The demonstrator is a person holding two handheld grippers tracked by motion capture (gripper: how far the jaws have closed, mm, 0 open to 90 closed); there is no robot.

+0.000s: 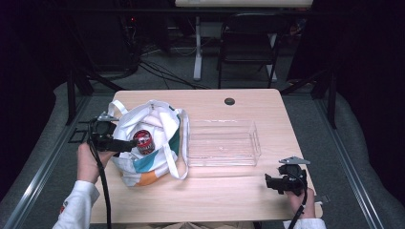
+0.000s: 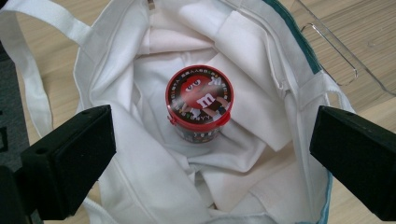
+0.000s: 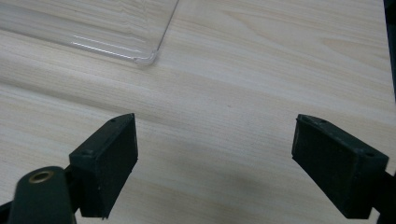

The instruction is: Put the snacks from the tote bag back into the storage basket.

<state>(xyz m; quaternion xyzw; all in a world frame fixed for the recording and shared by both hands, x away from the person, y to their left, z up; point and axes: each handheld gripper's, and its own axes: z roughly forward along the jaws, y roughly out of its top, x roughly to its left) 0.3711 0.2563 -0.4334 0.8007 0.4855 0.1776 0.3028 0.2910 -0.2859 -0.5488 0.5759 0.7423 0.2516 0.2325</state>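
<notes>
Inside white tote bag, candy tub, between spread left hand-held gripper jaws

Clear plastic tray, black chair.

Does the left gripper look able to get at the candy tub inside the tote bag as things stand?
Probably yes. The left gripper is open above the bag's gaping mouth, and the candy tub stands upright between its jaws' line with only loose fabric around it.

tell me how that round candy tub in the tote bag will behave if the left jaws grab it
The candy tub looks like rigid plastic, so it probably holds shape. Its round, glossy sides may slip or twist. It sits on the soft folds of the tote bag, so it could tip when nudged.
</notes>
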